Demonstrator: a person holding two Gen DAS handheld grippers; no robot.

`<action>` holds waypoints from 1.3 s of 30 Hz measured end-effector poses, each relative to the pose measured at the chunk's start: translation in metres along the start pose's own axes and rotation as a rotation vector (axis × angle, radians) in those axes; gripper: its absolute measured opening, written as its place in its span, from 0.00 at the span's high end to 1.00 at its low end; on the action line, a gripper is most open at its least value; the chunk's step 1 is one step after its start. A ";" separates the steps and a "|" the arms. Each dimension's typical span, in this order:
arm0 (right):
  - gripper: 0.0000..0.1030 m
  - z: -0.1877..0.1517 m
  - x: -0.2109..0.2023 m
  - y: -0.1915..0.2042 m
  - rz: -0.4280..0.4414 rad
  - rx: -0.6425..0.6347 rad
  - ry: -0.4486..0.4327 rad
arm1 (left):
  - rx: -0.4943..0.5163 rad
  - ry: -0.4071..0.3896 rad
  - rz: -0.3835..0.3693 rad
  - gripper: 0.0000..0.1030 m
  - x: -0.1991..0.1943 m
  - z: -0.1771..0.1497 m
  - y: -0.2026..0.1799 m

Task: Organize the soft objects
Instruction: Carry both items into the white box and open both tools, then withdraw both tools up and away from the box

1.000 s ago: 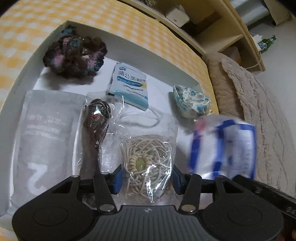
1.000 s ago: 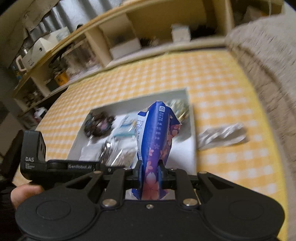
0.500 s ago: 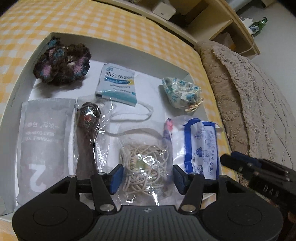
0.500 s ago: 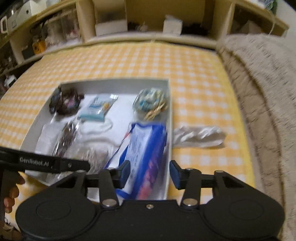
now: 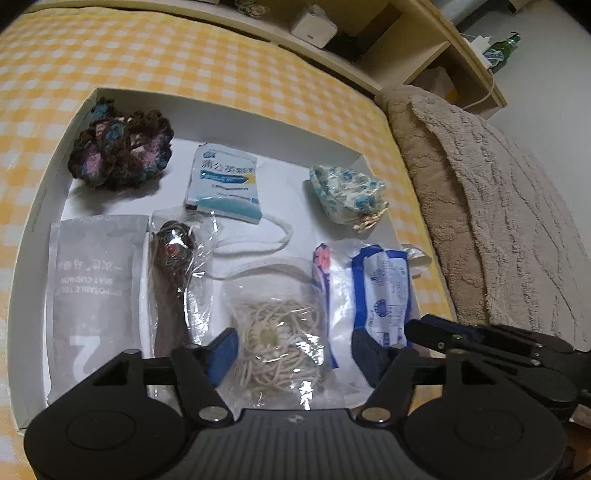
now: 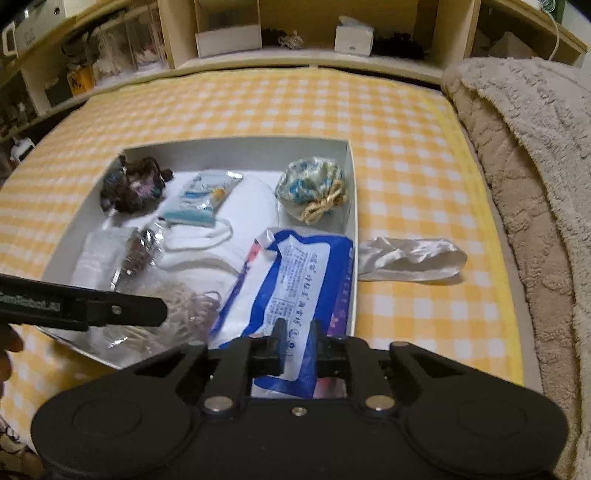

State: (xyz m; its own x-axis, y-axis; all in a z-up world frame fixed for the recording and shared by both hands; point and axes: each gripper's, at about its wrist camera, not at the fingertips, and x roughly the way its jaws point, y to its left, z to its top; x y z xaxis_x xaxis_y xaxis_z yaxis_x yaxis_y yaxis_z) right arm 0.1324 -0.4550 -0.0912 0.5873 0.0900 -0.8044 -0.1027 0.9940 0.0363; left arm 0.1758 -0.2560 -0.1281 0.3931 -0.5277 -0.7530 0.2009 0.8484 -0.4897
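Observation:
A white box (image 6: 351,177) on the yellow checked bed holds several soft items: a dark crochet piece (image 5: 120,149), a blue-white sachet (image 5: 223,182), a floral pouch (image 6: 312,188), a grey seat-cushion pack (image 5: 94,280), a bagged cord bundle (image 5: 277,339) and a blue-white packet (image 6: 299,280). My left gripper (image 5: 291,350) is open, its fingers either side of the cord bag. My right gripper (image 6: 295,347) hangs over the packet's near end with its fingers close together; whether they pinch the packet is unclear. A white cloth (image 6: 410,258) lies on the bed right of the box.
A beige fuzzy blanket (image 6: 535,147) covers the bed's right side. Wooden shelves (image 6: 295,33) with boxes run along the back. The right gripper shows in the left wrist view (image 5: 480,343), close beside the left one.
My right gripper lowered the blue-white packet into the box's right front corner, opened, then narrowed its fingers again over the packet's near end. My left gripper stayed open over the cord bag.

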 end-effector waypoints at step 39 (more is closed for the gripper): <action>0.00 0.021 -0.149 0.105 -0.063 0.103 -0.263 | 0.234 -0.276 0.197 0.00 -0.201 0.006 0.002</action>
State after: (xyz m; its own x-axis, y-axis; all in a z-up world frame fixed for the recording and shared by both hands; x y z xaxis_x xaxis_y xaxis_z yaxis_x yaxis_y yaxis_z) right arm 0.0505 -0.3624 0.0447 0.7791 0.0276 -0.6263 0.0145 0.9980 0.0621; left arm 0.1022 -0.1479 0.0245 0.6643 -0.3504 -0.6603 0.2836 0.9354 -0.2110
